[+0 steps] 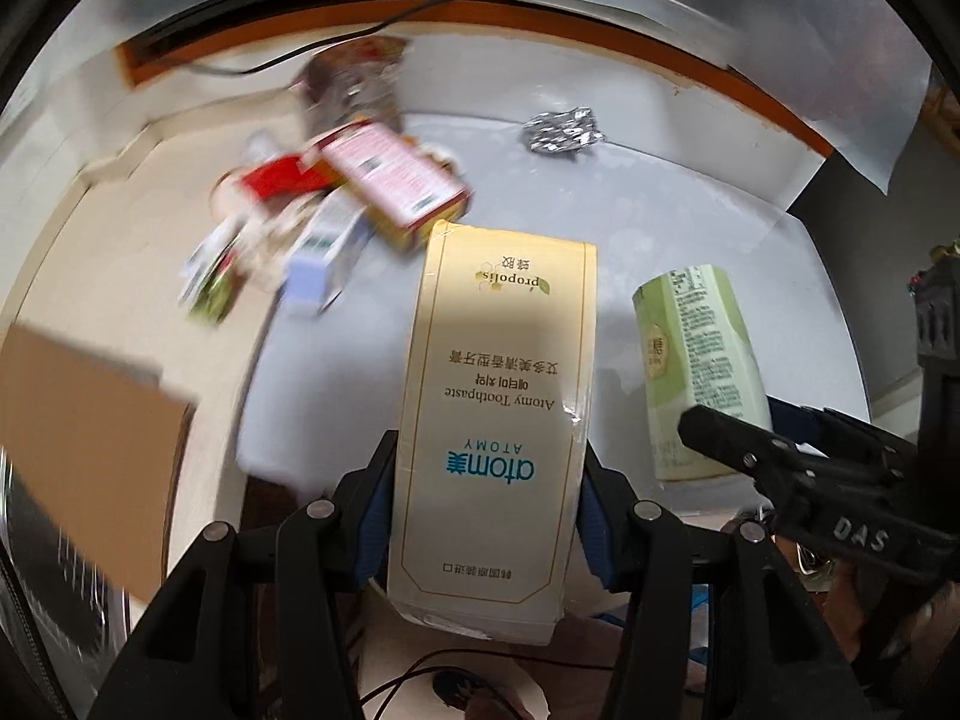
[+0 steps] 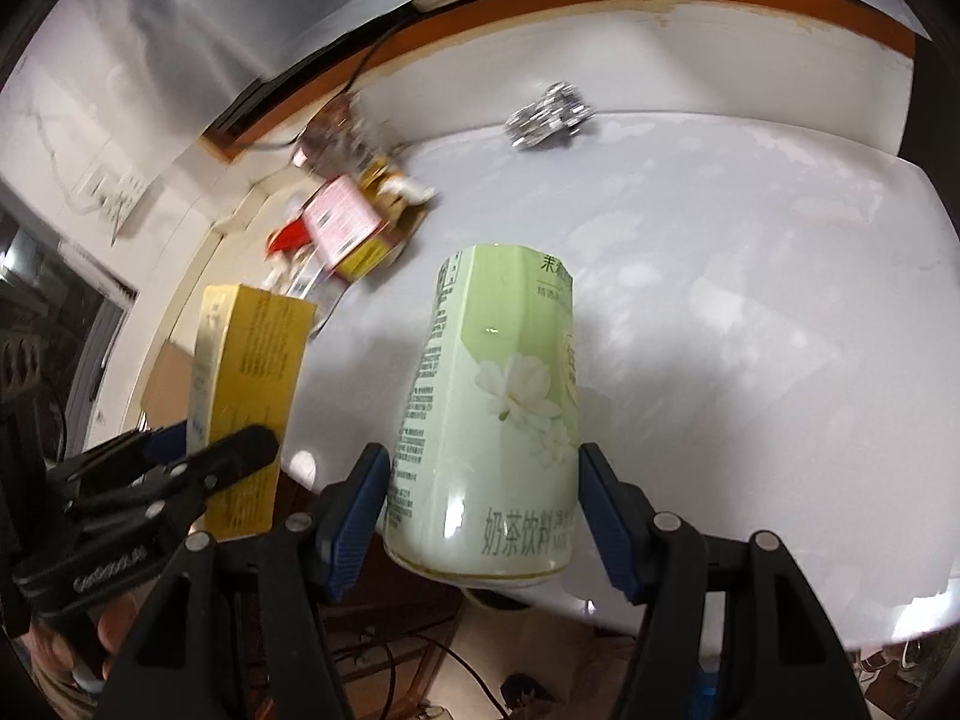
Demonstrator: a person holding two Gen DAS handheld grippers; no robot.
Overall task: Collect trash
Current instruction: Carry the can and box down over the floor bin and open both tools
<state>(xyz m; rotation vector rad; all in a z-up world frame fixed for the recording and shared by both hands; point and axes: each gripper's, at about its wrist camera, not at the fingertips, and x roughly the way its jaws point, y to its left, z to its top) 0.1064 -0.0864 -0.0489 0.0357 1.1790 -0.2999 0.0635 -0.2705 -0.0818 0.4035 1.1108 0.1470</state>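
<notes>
At the far left, a brown cardboard piece point(image 1: 84, 426) lay over the pale floor beside the white desk point(image 1: 690, 222). Next came a blurred heap of packaging at the desk's left edge: a white and blue carton point(image 1: 327, 252), a red wrapper point(image 1: 282, 177) and a pink-labelled box point(image 1: 393, 180) lying tilted across the pile. In the middle, the left claw point(image 1: 489, 516) was clamped on a cream toothpaste box point(image 1: 498, 414), its blue pads pressing both long sides and the box raised clear of the desk. Behind and to the right, a crumpled foil ball point(image 1: 561, 129) sat alone on the desk, well apart from the heap. Farthest right, the right claw point(image 2: 483, 516) gripped a pale green milk-tea can point(image 2: 492, 408) between its pads, also lifted off the surface, just beside the toothpaste box.
</notes>
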